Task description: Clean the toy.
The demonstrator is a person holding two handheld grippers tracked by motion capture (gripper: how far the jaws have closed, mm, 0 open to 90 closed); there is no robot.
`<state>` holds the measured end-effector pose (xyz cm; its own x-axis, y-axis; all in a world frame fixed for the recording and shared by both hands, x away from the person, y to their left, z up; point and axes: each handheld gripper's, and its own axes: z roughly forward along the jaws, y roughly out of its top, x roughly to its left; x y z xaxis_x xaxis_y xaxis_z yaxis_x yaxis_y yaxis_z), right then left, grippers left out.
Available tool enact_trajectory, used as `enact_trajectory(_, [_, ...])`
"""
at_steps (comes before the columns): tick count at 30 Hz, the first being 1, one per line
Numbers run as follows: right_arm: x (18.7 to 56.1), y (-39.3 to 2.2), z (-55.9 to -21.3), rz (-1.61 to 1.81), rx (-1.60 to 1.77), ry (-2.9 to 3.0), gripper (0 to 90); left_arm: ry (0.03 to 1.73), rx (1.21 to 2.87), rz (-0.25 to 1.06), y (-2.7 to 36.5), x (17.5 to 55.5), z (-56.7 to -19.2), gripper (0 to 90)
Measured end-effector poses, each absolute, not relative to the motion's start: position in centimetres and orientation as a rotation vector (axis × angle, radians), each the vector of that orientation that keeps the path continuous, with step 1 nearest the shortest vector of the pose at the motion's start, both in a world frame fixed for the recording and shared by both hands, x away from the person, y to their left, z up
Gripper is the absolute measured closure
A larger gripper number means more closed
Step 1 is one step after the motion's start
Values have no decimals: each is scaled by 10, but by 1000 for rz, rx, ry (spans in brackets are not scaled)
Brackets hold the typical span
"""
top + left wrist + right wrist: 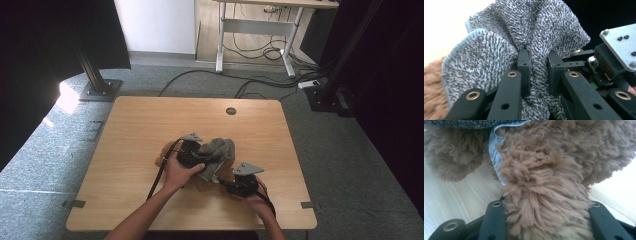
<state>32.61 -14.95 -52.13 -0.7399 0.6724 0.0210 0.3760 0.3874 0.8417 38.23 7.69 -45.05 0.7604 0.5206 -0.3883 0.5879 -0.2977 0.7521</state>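
- two soft things lie together near the middle of the surface (150, 115), toward its near edge, in the high view: a grey towel (220, 150) bunched over a brown plush toy (210, 182). the left gripper (192, 150) sits at the towel's left side with a hand (181, 172) around it, and the right gripper (240, 182) sits just to the right and nearer the front edge, at the toy's fur. the step in hand looks like drawing the towel over or off the toy while the toy is held down; which of the two i cannot tell.
- left gripper view: its fingers (524, 67) stand nearly closed with a thick fold of the grey towel (529, 32) pinched between them, the cloth fanning out above. brown fur (434, 82) shows at the lower left, below the towel's hemmed edge, and the other gripper's grey plate (621, 45) at the right.
- right gripper view: the fingers (495, 217) are partly closed around a thick limb of the plush toy (541, 202), fur bulging between them. a white label (495, 157) hangs beside it and the towel's edge (461, 123) crosses the top.
- next move, as i judge it: keep the right grip firm and still, and carry the pinched fold evenly so the loops do not slip free or drag the toy along.
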Motion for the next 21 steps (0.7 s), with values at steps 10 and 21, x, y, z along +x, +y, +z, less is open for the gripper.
enact_trajectory(10, [326,-154,-523,1327,892,2336,567,976,1932,32,139,388,-450,755])
enact_trajectory(21, [325,-154,-523,1329,885,2349,562,1029,1801,8,197,379,-456,753])
